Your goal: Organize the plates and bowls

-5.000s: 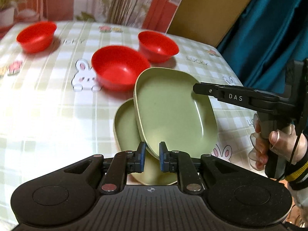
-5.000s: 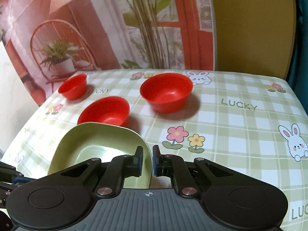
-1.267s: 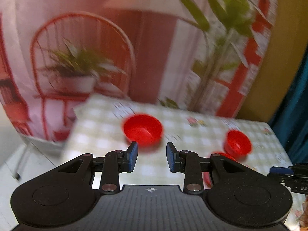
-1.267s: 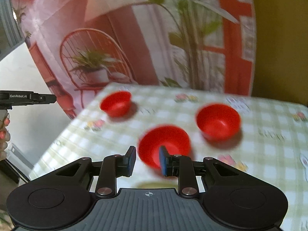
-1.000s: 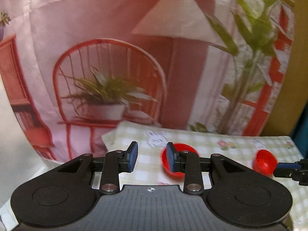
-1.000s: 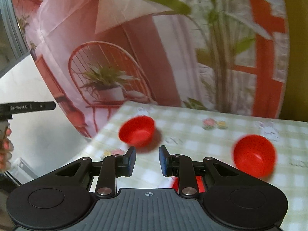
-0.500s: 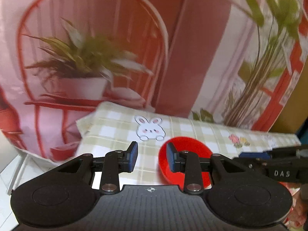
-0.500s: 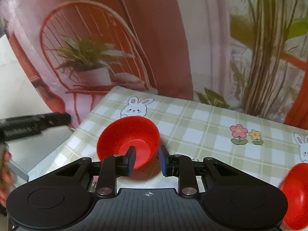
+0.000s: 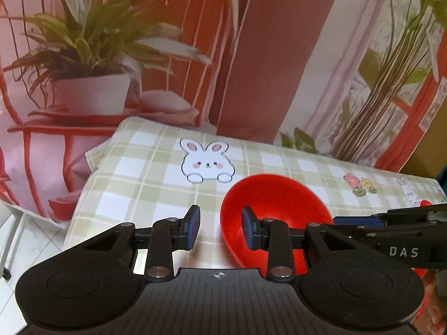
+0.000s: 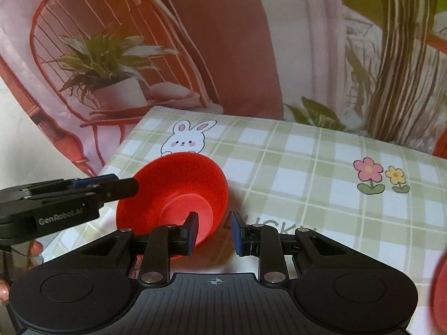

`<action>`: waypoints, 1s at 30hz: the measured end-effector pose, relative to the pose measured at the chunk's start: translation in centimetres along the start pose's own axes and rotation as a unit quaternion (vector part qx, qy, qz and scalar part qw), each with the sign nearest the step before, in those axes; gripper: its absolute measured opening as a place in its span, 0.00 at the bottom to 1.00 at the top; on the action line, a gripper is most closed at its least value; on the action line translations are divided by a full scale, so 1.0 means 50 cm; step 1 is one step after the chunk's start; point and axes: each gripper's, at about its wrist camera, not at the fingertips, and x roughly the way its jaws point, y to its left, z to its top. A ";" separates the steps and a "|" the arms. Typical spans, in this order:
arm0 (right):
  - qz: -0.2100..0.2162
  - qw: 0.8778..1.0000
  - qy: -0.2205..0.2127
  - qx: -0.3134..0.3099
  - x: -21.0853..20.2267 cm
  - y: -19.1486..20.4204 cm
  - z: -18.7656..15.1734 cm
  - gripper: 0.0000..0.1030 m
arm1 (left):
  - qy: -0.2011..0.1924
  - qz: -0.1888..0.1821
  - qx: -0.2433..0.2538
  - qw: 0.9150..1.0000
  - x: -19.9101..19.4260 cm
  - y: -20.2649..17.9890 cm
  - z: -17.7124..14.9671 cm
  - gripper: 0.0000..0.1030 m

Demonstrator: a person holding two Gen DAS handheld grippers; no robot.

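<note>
At the far left corner of the table [image 9: 145,173], a red bowl [image 9: 273,209] sits tipped on its side. My left gripper [image 9: 220,227] is open, its right finger inside the rim; my right gripper [image 10: 213,230] is open too, one finger against the bowl's base. Nothing gripped yet. Another red bowl [image 10: 440,293] shows at the right edge, blurred; plates aren't in view, so I'd say the bowls are still unstacked.

Looks like home dining setup: green-checked bunny-print tablecloth [image 9: 156,167], printed fabric backdrop with potted plant and red chair [image 9: 92,64] at 12 o'clock.
</note>
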 end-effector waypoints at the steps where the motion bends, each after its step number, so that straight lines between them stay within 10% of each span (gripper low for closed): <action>1: 0.002 1.000 0.000 0.001 0.001 -0.001 -0.001 0.22 | 0.002 -0.001 0.000 1.000 0.003 0.000 -0.002 0.33; 11: 0.010 1.000 0.002 0.008 -0.002 -0.001 -0.007 0.14 | 0.005 0.002 0.005 1.000 0.005 -0.008 -0.018 0.11; 30: 0.044 0.997 -0.039 0.040 -0.211 0.003 -0.051 0.12 | -0.009 -0.003 0.025 1.000 -0.186 -0.099 -0.015 0.11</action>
